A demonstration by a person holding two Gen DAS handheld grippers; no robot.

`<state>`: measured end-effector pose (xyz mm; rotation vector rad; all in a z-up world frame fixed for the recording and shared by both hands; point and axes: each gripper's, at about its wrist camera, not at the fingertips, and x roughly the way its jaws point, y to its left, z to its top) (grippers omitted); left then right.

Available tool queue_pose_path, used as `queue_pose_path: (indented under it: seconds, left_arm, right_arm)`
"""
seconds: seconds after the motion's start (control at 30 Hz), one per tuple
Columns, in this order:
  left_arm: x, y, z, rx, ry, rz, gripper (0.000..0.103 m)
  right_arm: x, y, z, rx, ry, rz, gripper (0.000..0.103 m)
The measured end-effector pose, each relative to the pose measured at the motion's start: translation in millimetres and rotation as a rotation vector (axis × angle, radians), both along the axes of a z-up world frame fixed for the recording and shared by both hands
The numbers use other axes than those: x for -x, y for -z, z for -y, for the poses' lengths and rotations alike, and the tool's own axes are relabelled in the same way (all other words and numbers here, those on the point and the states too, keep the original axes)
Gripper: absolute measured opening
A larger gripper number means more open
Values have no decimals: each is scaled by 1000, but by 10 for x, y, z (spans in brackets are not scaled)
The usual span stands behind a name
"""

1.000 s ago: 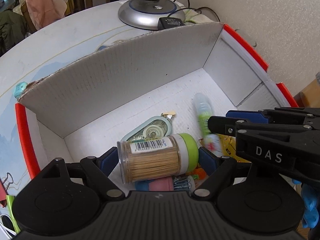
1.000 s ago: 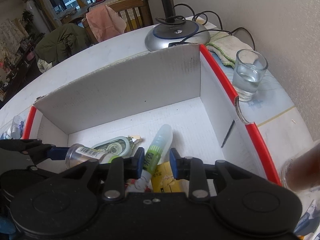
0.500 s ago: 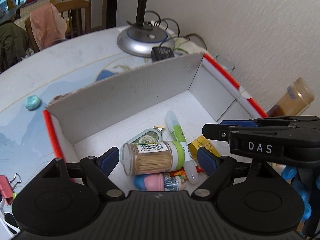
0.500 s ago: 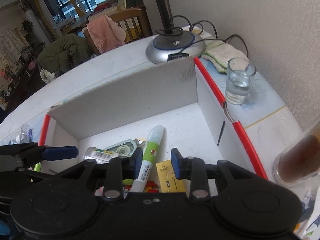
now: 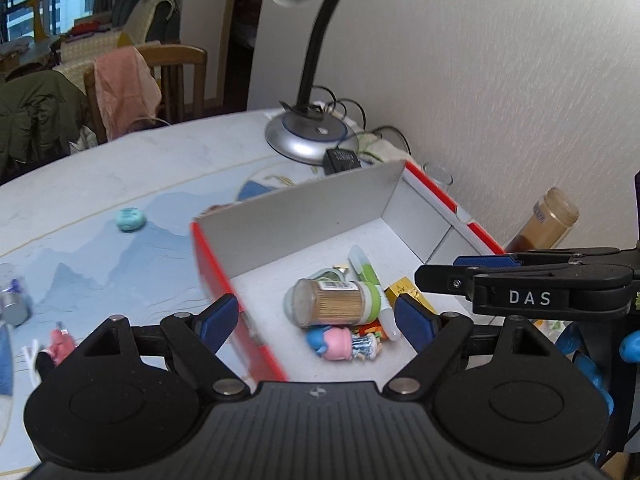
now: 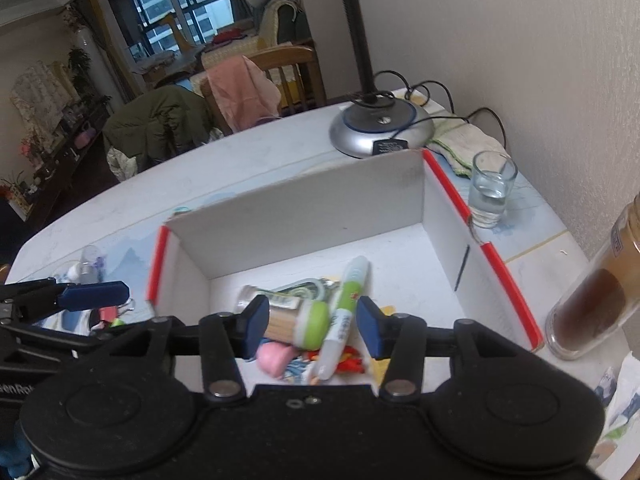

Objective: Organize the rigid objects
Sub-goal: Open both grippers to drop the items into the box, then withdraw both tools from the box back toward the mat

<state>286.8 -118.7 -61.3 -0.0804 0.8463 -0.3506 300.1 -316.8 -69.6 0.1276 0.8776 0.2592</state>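
A white cardboard box with red rims [image 5: 304, 220] [image 6: 300, 220] holds several small items. Among them lie a toothpick jar with a green lid [image 5: 336, 302] [image 6: 296, 316], a green-and-white glue tube [image 5: 366, 276] [image 6: 348, 300], a pink toy [image 5: 336, 344] and a yellow packet [image 5: 406, 290]. My left gripper [image 5: 316, 320] hovers open above the box's near left corner, with nothing between its pads. My right gripper [image 6: 313, 324] [image 5: 440, 270] hangs above the near edge with its jaws opening. The tube lies loose in the box below them.
A lamp base [image 6: 380, 128] with cables stands behind the box. A glass of water [image 6: 490, 188] and a brown jar [image 6: 596, 300] stand to its right by the wall. Left of the box lie a teal round thing [image 5: 130, 219], a small bottle [image 5: 14, 300] and a pink clip [image 5: 60, 344].
Both grippers have lifted up and back from the box. The right jaws have widened off the glue tube, which now lies in the box. The toothpick jar stays on the box floor.
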Motion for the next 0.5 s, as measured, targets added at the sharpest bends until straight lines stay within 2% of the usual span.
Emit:
queue_pose_path:
  seconds: [0.5]
  left_arm:
    - [679, -291, -930, 70, -93, 66, 85]
  right_arm:
    - [620, -325, -623, -51, -65, 86, 69]
